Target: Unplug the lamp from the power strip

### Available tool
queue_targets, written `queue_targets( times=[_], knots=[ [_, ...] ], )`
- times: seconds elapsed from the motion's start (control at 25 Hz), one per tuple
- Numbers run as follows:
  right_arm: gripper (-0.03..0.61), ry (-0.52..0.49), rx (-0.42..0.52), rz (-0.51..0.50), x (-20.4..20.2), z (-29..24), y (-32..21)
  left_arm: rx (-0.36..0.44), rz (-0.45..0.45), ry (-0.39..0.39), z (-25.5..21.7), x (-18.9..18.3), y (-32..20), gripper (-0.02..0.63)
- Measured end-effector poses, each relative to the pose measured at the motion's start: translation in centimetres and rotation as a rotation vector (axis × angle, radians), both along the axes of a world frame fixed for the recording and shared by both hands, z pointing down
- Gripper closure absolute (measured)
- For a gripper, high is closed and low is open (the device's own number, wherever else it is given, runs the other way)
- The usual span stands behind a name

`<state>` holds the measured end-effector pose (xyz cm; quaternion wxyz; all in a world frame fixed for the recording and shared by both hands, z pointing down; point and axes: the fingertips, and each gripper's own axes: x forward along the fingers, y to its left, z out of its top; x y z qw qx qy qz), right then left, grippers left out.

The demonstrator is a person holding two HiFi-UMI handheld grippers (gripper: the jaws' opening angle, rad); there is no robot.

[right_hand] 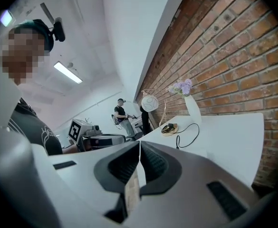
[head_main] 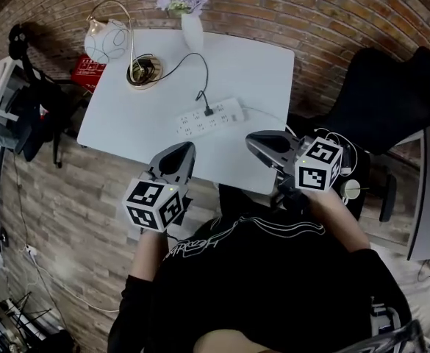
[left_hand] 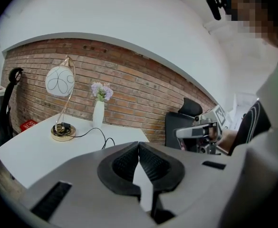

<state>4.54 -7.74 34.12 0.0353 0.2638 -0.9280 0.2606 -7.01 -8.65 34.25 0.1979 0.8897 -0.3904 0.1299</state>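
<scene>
Two grippers are being held by one person over the near edge of one white table (head_main: 259,72). The left gripper (head_main: 187,148) is being held with its jaws closed, tips meeting, and nothing is being gripped between them. The right gripper (head_main: 251,140) is being held the same way, jaws together and empty. One marker cube is being carried on each, two in all, the left cube (head_main: 154,204) and the right cube (head_main: 319,165), both patterned in black and white squares.

Just ahead of both grippers, and apart from them, one white power strip (head_main: 209,118) is lying on the table. One black plug (head_main: 208,111) is being held in its sockets. From it one black cord (head_main: 192,57) is being led in a loop to the one lamp (head_main: 108,39) at the far left corner, which has a gold base and a white globe shade. One white cable (head_main: 262,112) is being led off the strip's right end.

One white vase (head_main: 191,29) of purple flowers is standing at the far edge, near the lamp. One red box (head_main: 88,68) is lying past the lamp; its white print is too small to be read. One black chair (head_main: 391,94) is standing to the right.
</scene>
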Motion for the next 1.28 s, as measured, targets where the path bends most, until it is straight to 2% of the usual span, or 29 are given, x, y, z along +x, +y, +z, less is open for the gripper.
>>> queue_targets(
  times=[0.28, 0.44, 0.52, 0.64, 0.8, 0.88, 1.28],
  knots=[
    [0.581, 0.066, -0.037, -0.015, -0.4, 4.0, -5.9, -0.095, -0.009, -0.056, 6.1, -1.0, -6.2, 0.609],
    [0.581, 0.054, -0.043, -0.021, -1.2, 5.5, -8.5, -0.167, -0.032, -0.080, 9.7, -1.7, -8.4, 0.609],
    [0.580, 0.055, -0.022, -0.039, -2.0, 6.2, -9.6, -0.208, -0.041, -0.087, 11.7, -1.9, -9.1, 0.609],
    [0.580, 0.130, 0.040, -0.081, -3.6, 8.1, -11.9, -0.241, -0.046, -0.108, 14.8, -2.6, -10.9, 0.609],
    [0.576, 0.205, 0.078, -0.123, -5.3, 10.8, -13.6, -0.308, -0.066, -0.089, 17.7, -3.4, -11.8, 0.609],
    [0.525, 0.220, 0.086, -0.130, -5.7, 11.7, -14.1, -0.332, -0.076, -0.080, 18.6, -3.6, -11.9, 0.609],
    [0.500, 0.415, 0.199, -0.256, -8.2, 16.3, -16.1, -0.374, -0.077, -0.077, 20.8, -4.4, -12.7, 0.611]
  ],
)
